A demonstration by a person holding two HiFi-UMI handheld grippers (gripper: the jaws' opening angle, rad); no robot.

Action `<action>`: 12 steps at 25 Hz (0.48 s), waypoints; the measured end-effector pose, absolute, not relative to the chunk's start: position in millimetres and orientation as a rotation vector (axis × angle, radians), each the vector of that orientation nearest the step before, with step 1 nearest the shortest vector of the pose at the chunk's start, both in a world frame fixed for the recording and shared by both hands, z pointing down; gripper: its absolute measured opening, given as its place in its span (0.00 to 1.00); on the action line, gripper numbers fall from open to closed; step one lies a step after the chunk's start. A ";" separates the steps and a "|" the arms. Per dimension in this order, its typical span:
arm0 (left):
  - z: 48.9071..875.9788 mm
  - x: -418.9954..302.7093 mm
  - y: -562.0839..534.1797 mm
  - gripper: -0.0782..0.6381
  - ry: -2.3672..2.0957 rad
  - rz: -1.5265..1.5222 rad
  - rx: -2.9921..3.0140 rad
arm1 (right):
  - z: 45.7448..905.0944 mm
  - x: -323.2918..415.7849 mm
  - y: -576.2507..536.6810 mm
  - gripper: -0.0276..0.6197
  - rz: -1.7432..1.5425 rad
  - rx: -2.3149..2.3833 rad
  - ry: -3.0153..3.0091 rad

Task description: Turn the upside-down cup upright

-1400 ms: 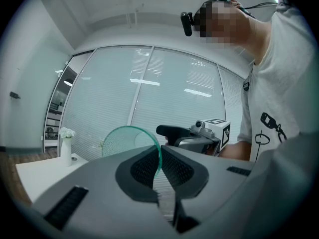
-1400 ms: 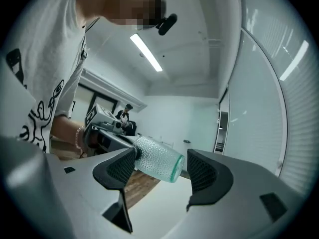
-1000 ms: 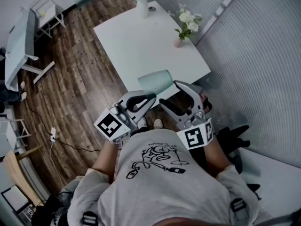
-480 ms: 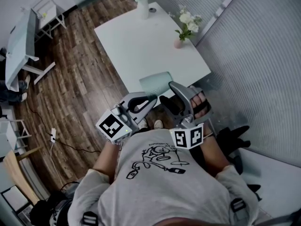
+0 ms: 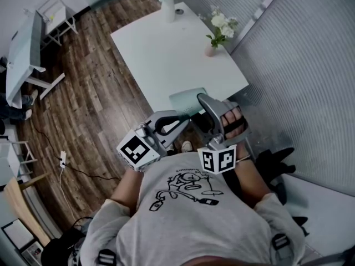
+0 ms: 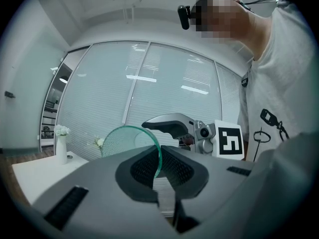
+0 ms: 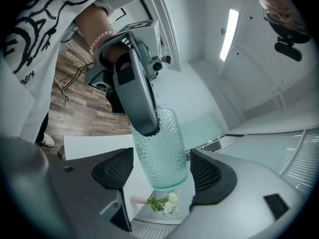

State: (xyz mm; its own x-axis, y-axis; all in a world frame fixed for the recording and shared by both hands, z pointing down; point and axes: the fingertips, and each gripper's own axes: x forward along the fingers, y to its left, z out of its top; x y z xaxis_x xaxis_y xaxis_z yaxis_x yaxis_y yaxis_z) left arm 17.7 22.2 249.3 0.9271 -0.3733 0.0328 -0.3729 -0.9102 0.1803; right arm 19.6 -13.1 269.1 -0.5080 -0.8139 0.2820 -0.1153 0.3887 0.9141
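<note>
A pale green dimpled glass cup (image 5: 187, 100) hangs in the air over the near edge of the white table (image 5: 166, 49). My left gripper (image 5: 180, 115) is shut on the cup's rim; in the left gripper view the thin glass wall (image 6: 127, 138) is pinched between its pads (image 6: 158, 166). My right gripper (image 5: 198, 108) is open, and the cup's body (image 7: 162, 151) stands between its pads (image 7: 162, 171) with a gap on each side. In the right gripper view the left gripper's finger (image 7: 142, 108) covers part of the cup's upper end.
Two small vases of white flowers (image 5: 167, 1) (image 5: 219, 32) stand at the table's far side. A wall of grey blinds (image 5: 299, 65) runs along the right. To the left lie wooden floor (image 5: 94, 82) and another pale table (image 5: 22, 54).
My right gripper has rolled, its marker cube has swung left, and its jaws have come round the cup. The left gripper and the cup have barely shifted.
</note>
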 end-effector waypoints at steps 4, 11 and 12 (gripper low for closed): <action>250.8 23.8 22.8 0.13 -0.545 0.004 2.912 | 272.4 21.3 -17.7 0.59 -1.154 0.798 -1.870; 250.5 31.5 23.9 0.13 -0.519 0.015 2.921 | 277.4 26.0 -25.0 0.59 -1.127 0.802 -1.856; 250.6 31.4 23.6 0.13 -0.519 0.018 2.919 | 277.4 25.8 -25.5 0.59 -1.126 0.804 -1.855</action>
